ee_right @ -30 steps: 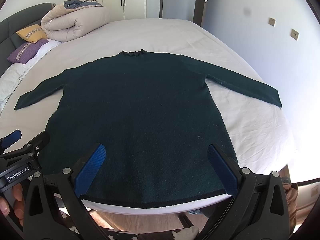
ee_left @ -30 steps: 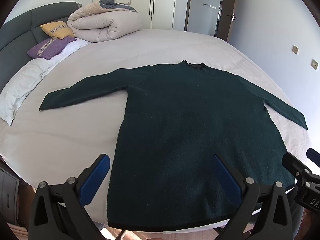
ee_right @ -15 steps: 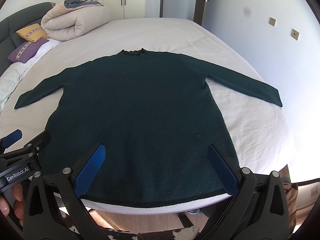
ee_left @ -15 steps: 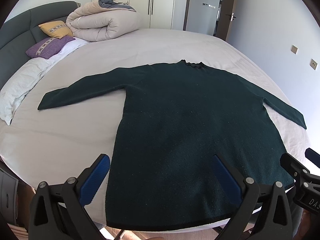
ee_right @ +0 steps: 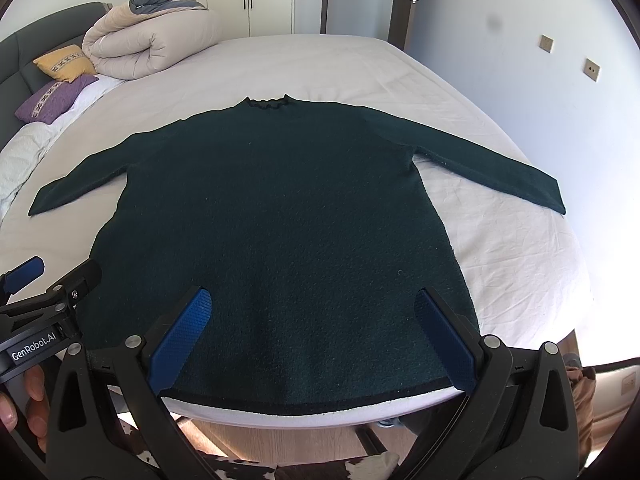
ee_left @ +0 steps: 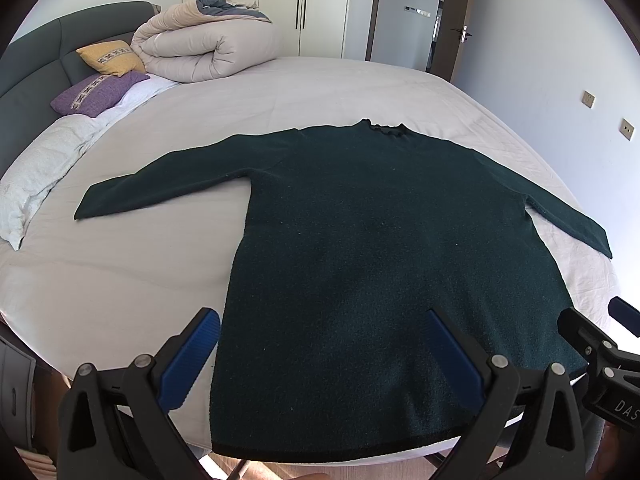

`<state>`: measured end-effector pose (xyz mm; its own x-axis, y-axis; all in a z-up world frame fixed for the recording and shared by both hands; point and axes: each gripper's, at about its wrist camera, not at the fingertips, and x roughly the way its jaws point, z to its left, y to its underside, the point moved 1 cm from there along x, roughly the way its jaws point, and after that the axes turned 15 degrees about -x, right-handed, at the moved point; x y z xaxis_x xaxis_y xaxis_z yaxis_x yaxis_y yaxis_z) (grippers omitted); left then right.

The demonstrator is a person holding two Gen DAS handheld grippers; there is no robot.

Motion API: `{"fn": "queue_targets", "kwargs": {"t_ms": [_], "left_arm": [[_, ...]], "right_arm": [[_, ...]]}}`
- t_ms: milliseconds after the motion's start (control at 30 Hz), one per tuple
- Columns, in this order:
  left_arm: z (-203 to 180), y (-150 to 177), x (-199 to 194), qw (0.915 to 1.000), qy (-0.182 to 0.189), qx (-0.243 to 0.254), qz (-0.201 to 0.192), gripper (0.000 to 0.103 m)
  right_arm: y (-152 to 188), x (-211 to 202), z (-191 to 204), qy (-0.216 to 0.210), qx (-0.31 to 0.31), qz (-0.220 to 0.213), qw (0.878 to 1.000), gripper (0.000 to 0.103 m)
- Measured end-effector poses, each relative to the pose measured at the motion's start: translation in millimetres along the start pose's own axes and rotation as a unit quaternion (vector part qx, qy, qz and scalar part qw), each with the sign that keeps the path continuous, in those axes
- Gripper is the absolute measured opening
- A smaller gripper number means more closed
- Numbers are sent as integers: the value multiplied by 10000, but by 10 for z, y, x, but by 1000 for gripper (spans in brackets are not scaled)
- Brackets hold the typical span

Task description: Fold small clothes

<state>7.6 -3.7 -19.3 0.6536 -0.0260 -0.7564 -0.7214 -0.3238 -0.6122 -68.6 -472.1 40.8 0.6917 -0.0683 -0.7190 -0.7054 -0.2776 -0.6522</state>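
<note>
- At 9 o'clock in our left view, the left sleeve [ee_left: 160, 184] lies flat, reaching out over the white bed sheet [ee_left: 120, 280]. Past it, at 10 o'clock, sit a purple pillow [ee_left: 96, 94], a yellow pillow [ee_left: 110, 57] and a rolled-up duvet [ee_left: 208, 52].
- Our left gripper [ee_left: 324, 348] hangs over the bottom left of the sweater, low at 6 o'clock. Its blue pads [ee_left: 192, 360] are spread wide apart. It has nothing in it.
- In the middle, the dark green sweater [ee_right: 280, 216] lies spread out flat on the bed. Its neck [ee_right: 266, 102] points to 12 o'clock and its bottom hem [ee_right: 304, 396] is by the bed edge, close to us.
- We think no fold is made yet. This looks like the very start.
- Our right gripper [ee_right: 316, 328] hangs over the bottom right of the sweater, next to the left one. Its blue pads [ee_right: 444, 336] are wide apart too, and it grips nothing.
- At 3 o'clock the right sleeve [ee_right: 488, 164] reaches out toward the wall side of the bed.
- Next, we think each gripper needs to go to a sleeve or a side edge, pinch the cloth, and bring it in over the middle. The knit looks thick and soft, so the pads should pinch only the top piece we want.
</note>
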Motion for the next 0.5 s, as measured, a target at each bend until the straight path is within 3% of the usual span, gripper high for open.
{"fn": "queue_targets", "kwargs": {"t_ms": [500], "left_arm": [[-29, 23, 6, 10000, 21, -15, 23, 103]], "right_arm": [[14, 17, 29, 6, -20, 22, 10000, 103]]}}
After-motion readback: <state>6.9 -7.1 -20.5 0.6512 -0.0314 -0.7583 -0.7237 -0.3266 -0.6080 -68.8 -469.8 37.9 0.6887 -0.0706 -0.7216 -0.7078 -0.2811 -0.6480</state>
